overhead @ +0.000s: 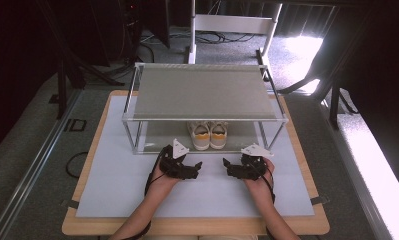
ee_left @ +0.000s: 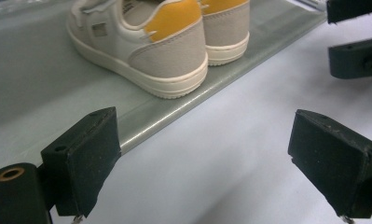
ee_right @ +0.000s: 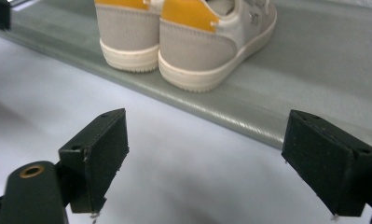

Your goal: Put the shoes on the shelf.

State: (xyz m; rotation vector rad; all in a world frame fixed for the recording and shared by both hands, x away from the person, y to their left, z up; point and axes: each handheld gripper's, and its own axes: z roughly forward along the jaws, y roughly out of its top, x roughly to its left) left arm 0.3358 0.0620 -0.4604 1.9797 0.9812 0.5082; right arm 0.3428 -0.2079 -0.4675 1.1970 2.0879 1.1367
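Both hand-held grippers, left (overhead: 197,165) and right (overhead: 226,163), jaws apart, empty; 2 shoes (overhead: 207,135) beyond on rack's (overhead: 207,119) lower shelf.

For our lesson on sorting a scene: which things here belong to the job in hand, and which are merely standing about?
Part of the job:
- pair of shoes on the lower shelf
- shoe rack holding them
- left gripper, open, empty
- right gripper, open, empty

Just standing about:
- white mat
- wooden table
- white frame behind the table

Beige-and-white shoes (overhead: 208,134) with orange heel tabs, grey rack shelf (overhead: 199,92), pale grey mat (overhead: 117,185), black grippers
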